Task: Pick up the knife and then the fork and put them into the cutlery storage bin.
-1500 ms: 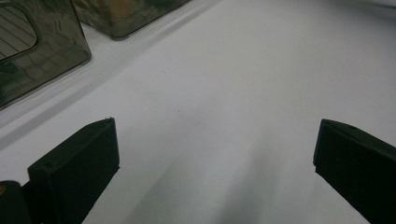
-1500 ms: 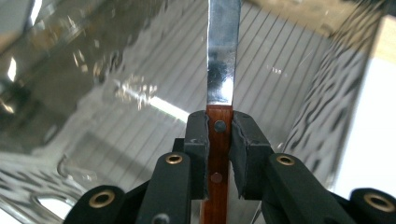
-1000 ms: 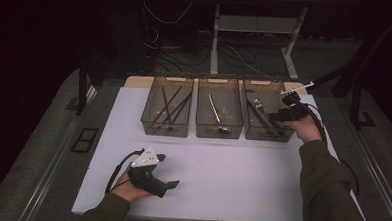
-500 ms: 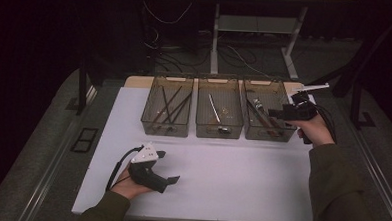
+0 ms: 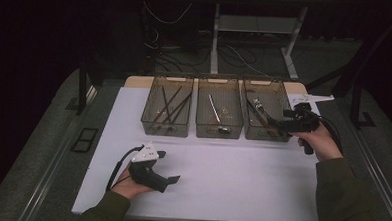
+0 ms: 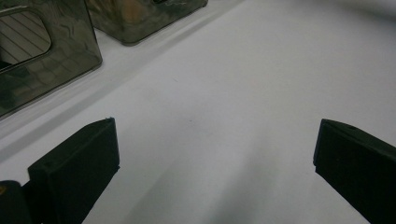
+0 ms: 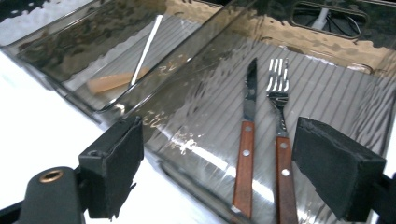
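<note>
Right gripper view: right tongs point(image 7: 217, 175) just opening, empty; wood-handled knife point(image 7: 246, 154), fork point(image 7: 280, 140) below.

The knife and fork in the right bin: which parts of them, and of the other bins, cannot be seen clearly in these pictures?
- Knife and fork: handle ends cut off by the bottom edge, right gripper view.
- Middle bin: its utensil too small to identify, high view.
- Left bin: dark sticks too small to count, high view.
- Bins in the left gripper view: contents blurred behind tinted walls.
</note>
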Motion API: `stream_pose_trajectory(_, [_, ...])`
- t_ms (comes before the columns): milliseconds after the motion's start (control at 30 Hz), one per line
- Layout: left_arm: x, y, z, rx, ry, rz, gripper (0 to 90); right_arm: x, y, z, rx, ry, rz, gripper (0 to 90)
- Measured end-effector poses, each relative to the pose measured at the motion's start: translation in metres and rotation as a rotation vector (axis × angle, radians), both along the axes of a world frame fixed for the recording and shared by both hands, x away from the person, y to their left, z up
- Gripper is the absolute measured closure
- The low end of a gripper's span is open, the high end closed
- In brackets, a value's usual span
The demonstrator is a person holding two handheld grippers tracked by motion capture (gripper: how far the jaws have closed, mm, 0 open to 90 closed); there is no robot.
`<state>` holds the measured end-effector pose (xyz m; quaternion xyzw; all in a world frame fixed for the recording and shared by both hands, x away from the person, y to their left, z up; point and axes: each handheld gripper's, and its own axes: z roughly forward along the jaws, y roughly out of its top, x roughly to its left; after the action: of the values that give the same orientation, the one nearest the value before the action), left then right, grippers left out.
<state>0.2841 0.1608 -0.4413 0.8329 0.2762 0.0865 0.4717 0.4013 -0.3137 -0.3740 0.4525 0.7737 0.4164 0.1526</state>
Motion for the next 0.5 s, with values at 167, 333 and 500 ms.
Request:
stream_pose_trajectory(167, [-0.001,0.000,0.001,-0.003,0.001,-0.001,0.0,-0.015,0.004,0.000,0.001,-0.023,0.033,16.9])
stream_pose_trajectory(333, [-0.004,0.000,0.001,-0.007,0.002,-0.002,0.0,-0.030,0.010,-0.002,0.001,-0.040,0.066,15.8])
stream_pose_trajectory(500, [-0.005,0.000,0.002,-0.012,0.004,0.000,0.0,-0.048,0.014,-0.007,0.020,-0.056,0.090,15.8])
